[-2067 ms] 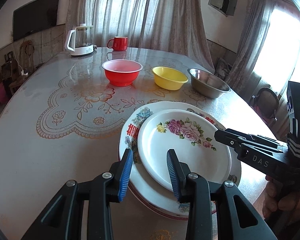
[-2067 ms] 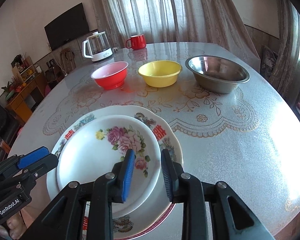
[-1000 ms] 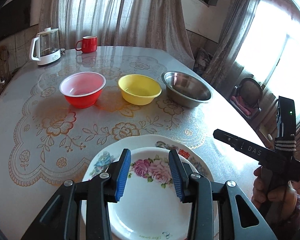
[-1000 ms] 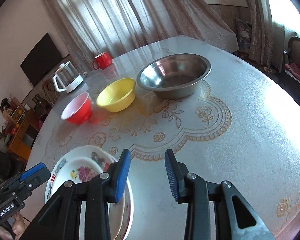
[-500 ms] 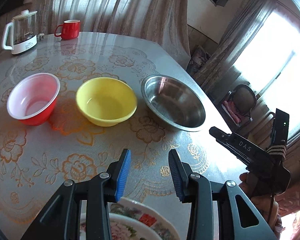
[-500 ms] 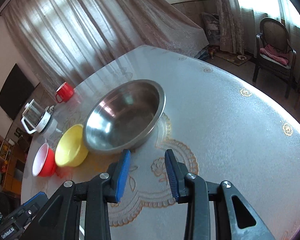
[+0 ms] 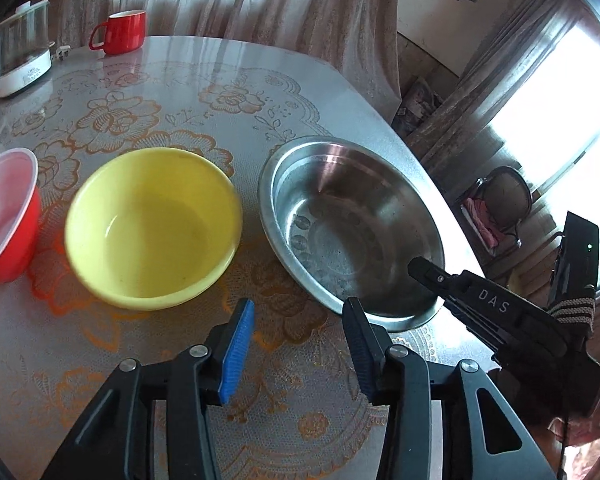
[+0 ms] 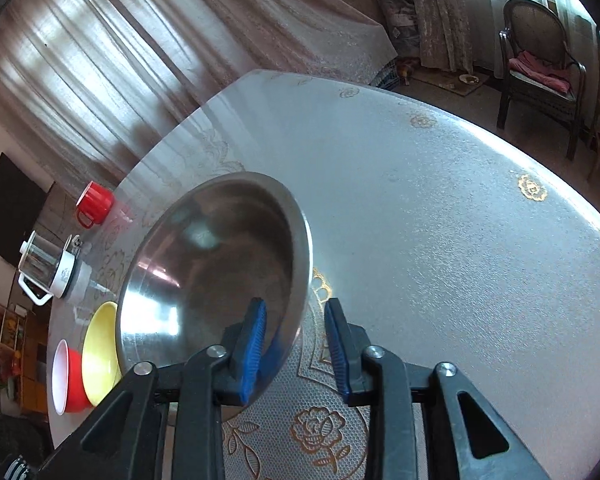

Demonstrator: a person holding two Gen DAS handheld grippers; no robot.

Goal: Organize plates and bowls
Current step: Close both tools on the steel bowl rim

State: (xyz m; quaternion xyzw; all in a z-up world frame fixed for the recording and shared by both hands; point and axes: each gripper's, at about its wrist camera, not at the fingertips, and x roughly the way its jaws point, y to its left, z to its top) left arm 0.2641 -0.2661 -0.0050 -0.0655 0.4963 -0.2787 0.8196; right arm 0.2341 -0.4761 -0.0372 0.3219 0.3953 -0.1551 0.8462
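Bowls sit in a row on the counter (image 7: 220, 80): a red bowl (image 7: 4, 216) at the left, a yellow bowl (image 7: 152, 228) in the middle, and a steel bowl (image 7: 352, 228) at the right, near the counter's edge. The right gripper (image 8: 296, 340) is spread wide and straddles the steel bowl's near rim, one blue pad inside the bowl and the other outside, neither yet pressing the metal as far as I can tell. The left gripper (image 7: 300, 344) hangs released over the counter, just short of the gap between the yellow and steel bowls, holding nothing. The step in hand looks like taking the steel bowl by its rim, probably to nest or regroup the bowls. To do it well, the right gripper should slide deeper so the pads cover the thin lip fully, then squeeze squarely; smooth, slanted metal may slip or tip out of a shallow pinch. Lifting should be level and slow, since the bowl is wide and held from one side only. The left gripper could steady the yellow bowl, or stay clear of the path. A red mug (image 7: 120, 32) and a kettle (image 7: 16, 60) stand well apart at the far side.
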